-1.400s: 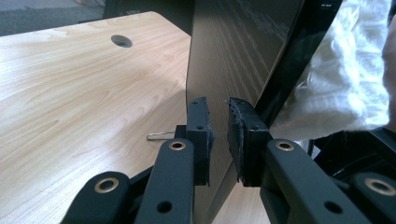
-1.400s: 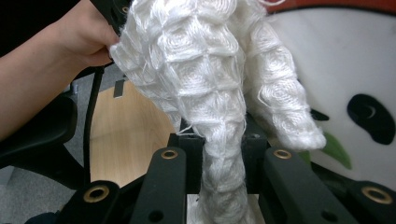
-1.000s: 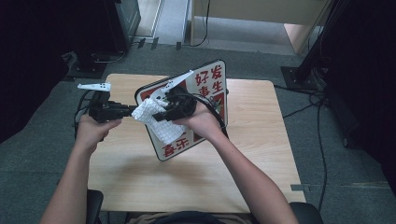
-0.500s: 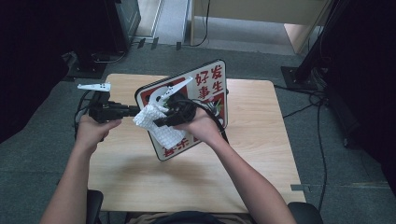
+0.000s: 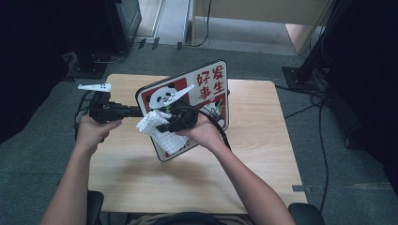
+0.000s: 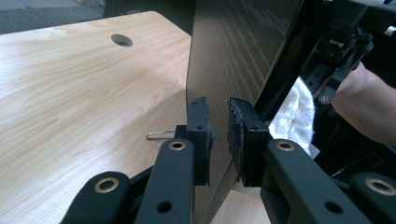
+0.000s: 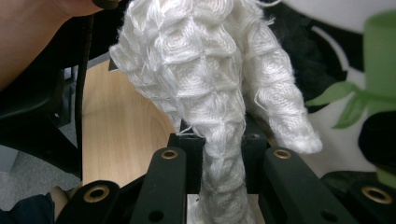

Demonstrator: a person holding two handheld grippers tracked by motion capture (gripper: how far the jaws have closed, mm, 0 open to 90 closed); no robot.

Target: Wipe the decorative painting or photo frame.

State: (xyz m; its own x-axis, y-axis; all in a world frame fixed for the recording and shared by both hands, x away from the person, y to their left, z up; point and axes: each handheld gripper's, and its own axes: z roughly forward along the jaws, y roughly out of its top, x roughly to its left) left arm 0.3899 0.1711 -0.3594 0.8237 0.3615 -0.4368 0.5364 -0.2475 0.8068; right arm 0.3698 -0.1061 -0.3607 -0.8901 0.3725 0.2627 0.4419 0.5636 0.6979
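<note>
A board printed with a panda and red characters [image 5: 206, 89] stands tilted on edge over the wooden table [image 5: 263, 154]. My left gripper [image 5: 136, 111] is shut on the board's left edge; the left gripper view has the jaws [image 6: 218, 135] clamped on the dark back of the board [image 6: 233, 51]. My right gripper [image 5: 162, 127] is shut on a white knitted cloth [image 5: 159, 131] and holds it against the lower left of the board's face. In the right gripper view the cloth [image 7: 201, 70] rises from between the jaws [image 7: 222, 144] and lies on the printed face [image 7: 336, 46].
The tabletop has a round cable hole [image 6: 121, 40] and a thin metal wire piece [image 6: 159, 135] near the board's foot. Cables [image 5: 324, 117] run over the grey floor at the right, and black stands [image 5: 305, 70] rise beyond the table.
The right gripper has slid the cloth down the board's face toward the person. The left gripper and the board have stayed in place.
</note>
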